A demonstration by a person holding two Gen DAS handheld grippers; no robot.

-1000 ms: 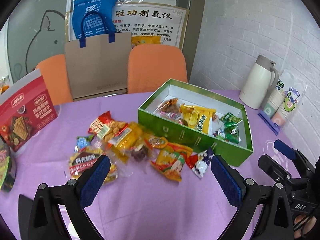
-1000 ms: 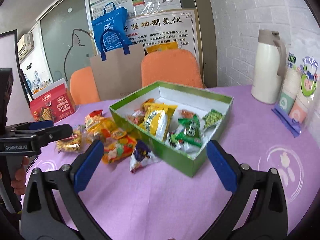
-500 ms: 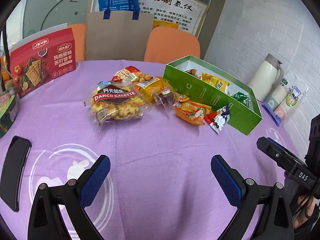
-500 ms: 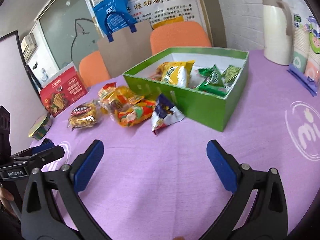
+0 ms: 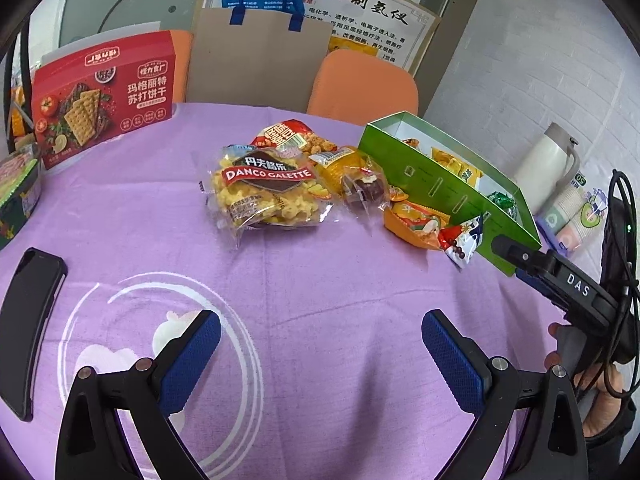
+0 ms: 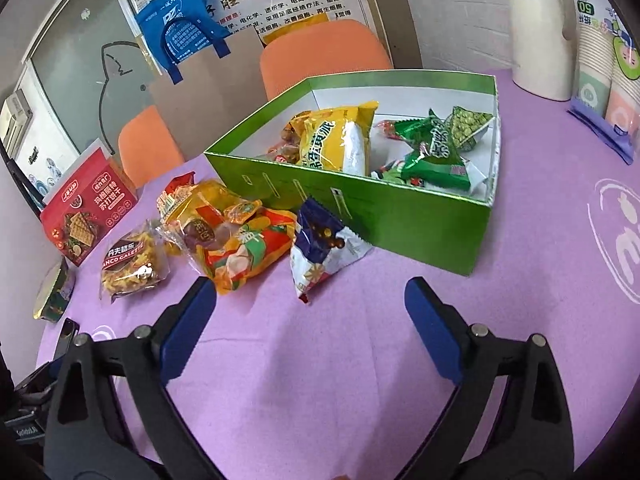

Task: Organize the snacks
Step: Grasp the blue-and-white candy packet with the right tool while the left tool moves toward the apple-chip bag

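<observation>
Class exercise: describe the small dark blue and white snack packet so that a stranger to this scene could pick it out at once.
Find the open green box on the purple tablecloth. The blue and white packet lies on the cloth against its near wall, at the box end of the loose snack row. Its neighbours are orange and yellow; it alone is dark blue, showing brown chocolate balls.

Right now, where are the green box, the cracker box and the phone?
green box (image 6: pixel 400 216), right wrist view, its front wall.
cracker box (image 5: pixel 104 96), left wrist view, its red front face.
phone (image 5: pixel 28 328), left wrist view, its dark back.
</observation>
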